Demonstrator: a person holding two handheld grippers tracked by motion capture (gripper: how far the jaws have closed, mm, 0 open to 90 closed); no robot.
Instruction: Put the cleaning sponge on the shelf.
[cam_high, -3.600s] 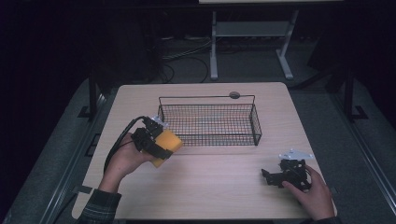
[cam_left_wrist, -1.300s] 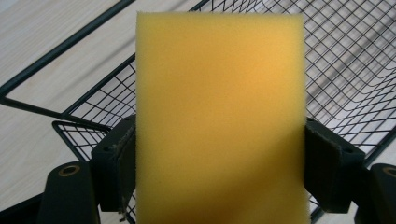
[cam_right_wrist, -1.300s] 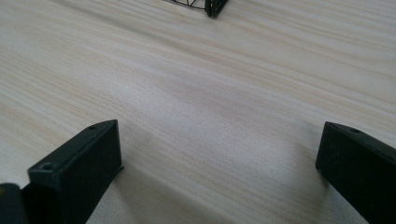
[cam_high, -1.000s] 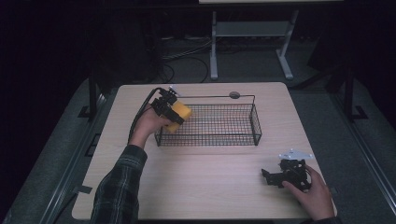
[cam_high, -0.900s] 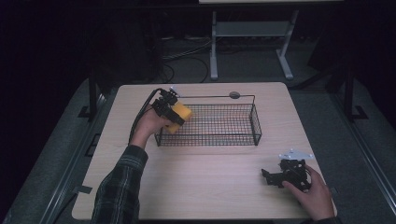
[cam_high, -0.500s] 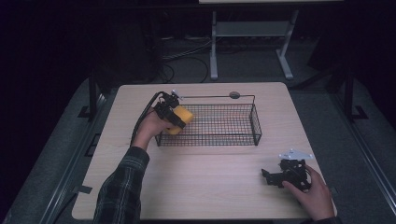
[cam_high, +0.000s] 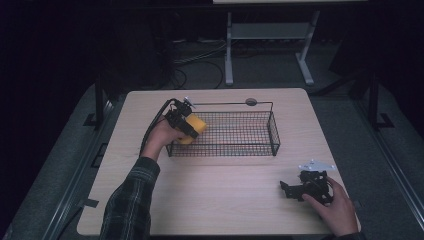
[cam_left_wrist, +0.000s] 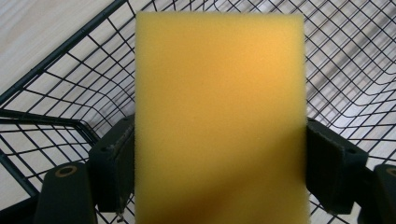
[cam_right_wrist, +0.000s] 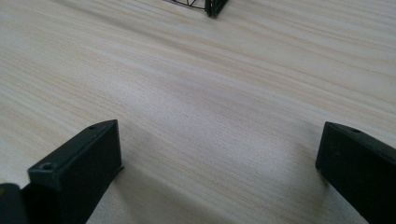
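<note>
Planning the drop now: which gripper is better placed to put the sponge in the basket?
Left. The left gripper holds the yellow sponge over the wire basket; the right gripper rests open on the table, away.

Right gripper (cam_right_wrist: 219, 172): two black block-shaped jaws rose from bottom edge, one at 7 o'clock, other at 4 o'clock, set wide apart, nothing between them. Pale wood-grain tabletop (cam_right_wrist: 196, 88) lay beneath and ahead, grain running slantwise; soft shadow beside each jaw. Corner of black wire mesh basket (cam_right_wrist: 205, 5) sat at 12 o'clock by top edge, well apart from jaws, standing on tabletop.
</note>
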